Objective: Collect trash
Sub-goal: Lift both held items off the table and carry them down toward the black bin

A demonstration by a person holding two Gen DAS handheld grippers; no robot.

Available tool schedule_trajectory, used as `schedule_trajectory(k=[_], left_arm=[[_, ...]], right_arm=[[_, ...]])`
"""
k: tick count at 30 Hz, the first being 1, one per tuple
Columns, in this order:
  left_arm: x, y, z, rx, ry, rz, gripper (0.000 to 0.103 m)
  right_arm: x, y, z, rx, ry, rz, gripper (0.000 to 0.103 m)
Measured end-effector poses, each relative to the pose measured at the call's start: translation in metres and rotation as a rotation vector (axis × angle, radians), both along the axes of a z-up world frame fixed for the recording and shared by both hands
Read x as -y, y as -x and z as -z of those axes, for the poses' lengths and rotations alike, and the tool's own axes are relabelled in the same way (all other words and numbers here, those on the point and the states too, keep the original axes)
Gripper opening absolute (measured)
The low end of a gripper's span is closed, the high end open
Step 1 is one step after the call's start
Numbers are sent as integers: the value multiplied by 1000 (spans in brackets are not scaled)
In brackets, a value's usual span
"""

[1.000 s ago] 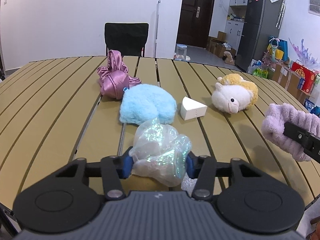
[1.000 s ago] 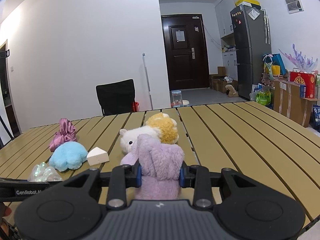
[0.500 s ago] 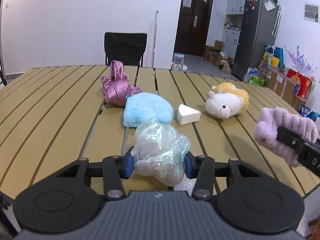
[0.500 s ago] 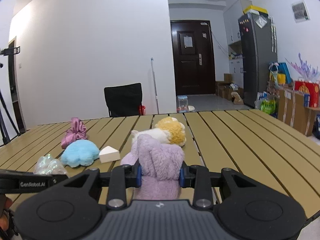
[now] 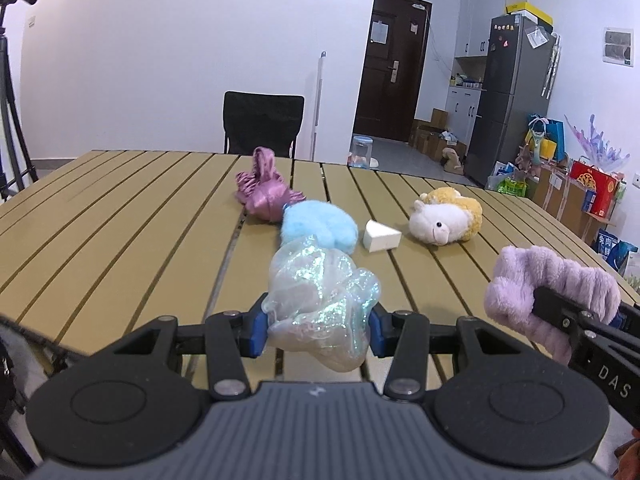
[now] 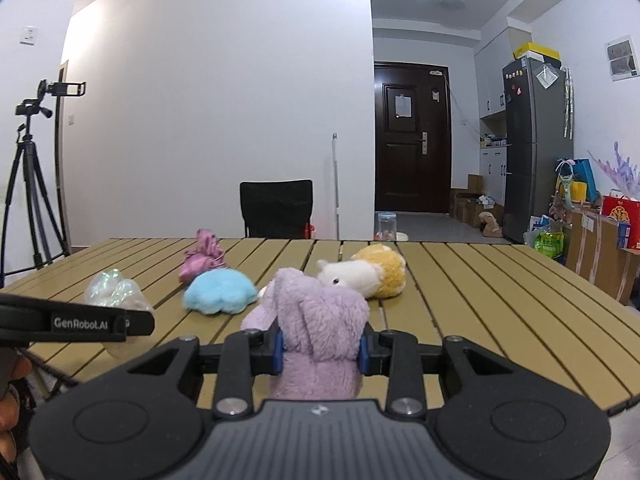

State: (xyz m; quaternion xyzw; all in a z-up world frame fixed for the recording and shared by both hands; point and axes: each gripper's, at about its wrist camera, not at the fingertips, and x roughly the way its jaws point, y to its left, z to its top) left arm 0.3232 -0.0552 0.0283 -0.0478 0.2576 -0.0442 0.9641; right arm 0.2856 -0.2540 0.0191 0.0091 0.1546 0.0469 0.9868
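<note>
Left gripper (image 5: pixel 316 334) is clamped on an iridescent plastic wad (image 5: pixel 318 308), blue pads pressed into both its sides, the wad bulging above and below the jaws and clear of the table (image 5: pixel 120 216). Right gripper (image 6: pixel 321 352) is clamped on a lilac plush piece (image 6: pixel 320 320), squeezed narrow between the pads, also off the slats. Judgement on progress: two items are in hand, neither delivered; no bin or bag shows in either view, so where they go cannot be told. Left on the table, in a loose cluster near the middle: a pink satin scrunchie (image 5: pixel 262 188) at the back, a blue fluffy piece (image 5: pixel 320 226) just in front of it and touching it, a white wedge sponge (image 5: pixel 380 236) just beside the blue piece, and a white-and-yellow plush animal (image 5: pixel 446 222) apart to the right. Which of these count as trash is not clear from the pictures; if all do, less than half is lifted. View differences: the left wrist view shows the sponge whole and the right gripper from the side at the far right edge, its finger lying across the lilac plush. The right wrist view hides nearly all of the sponge behind the lilac plush, but shows the left gripper's finger from the side, part of the person's hand (image 6: pixel 12 404) at the lower left, and a tripod (image 6: pixel 32 184) full height by the wall.
</note>
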Motion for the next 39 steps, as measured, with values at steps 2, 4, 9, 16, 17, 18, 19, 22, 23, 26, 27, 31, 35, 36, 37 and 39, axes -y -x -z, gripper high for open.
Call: schedule_trajectory(k=[2, 4, 9, 16, 17, 18, 19, 22, 23, 26, 27, 31, 35, 36, 37, 39], left_arm=[[-4, 9, 1, -3, 0, -4, 47], [-7, 18, 2, -5, -2, -7, 47], [-14, 42, 5, -10, -2, -10, 47], [-21, 73, 15, -23, -14, -4, 47], [-21, 77, 16, -27, -18, -4, 47], [-22, 80, 18, -31, -22, -4, 47], [-23, 83, 19, -35, -26, -5, 47], [-28, 91, 25, -48, -38, -14, 47], [-29, 94, 26, -51, -40, -14, 47], [-33, 105, 30, -58, -53, -16, 47], [-34, 107, 32, -62, -57, -16, 47], [-38, 118, 43, -89, -73, -18, 47], [-44, 123, 56, -117, -93, -22, 47], [-45, 124, 60, -123, -96, -24, 47], [-48, 124, 63, -130, -99, -26, 47], [-53, 124, 71, -147, -101, -31, 46]], right_arm=[[-4, 11, 2, -3, -2, -7, 32], [-5, 22, 3, -6, -7, -13, 32], [-8, 44, 7, -18, -17, -22, 32], [-14, 74, 14, -45, -17, -37, 32], [-14, 78, 16, -50, -16, -39, 32], [-14, 82, 17, -57, -14, -41, 32], [-15, 86, 20, -64, -12, -41, 32], [-16, 93, 26, -89, -6, -39, 32], [-17, 96, 29, -98, -4, -38, 32], [-18, 102, 37, -127, 4, -38, 32], [-18, 104, 40, -136, 6, -38, 32], [-19, 112, 54, -176, 12, -39, 32], [-23, 114, 67, -212, 24, -41, 32], [-23, 116, 71, -219, 27, -42, 32], [-24, 116, 74, -229, 31, -43, 32], [-26, 115, 80, -245, 39, -43, 32]])
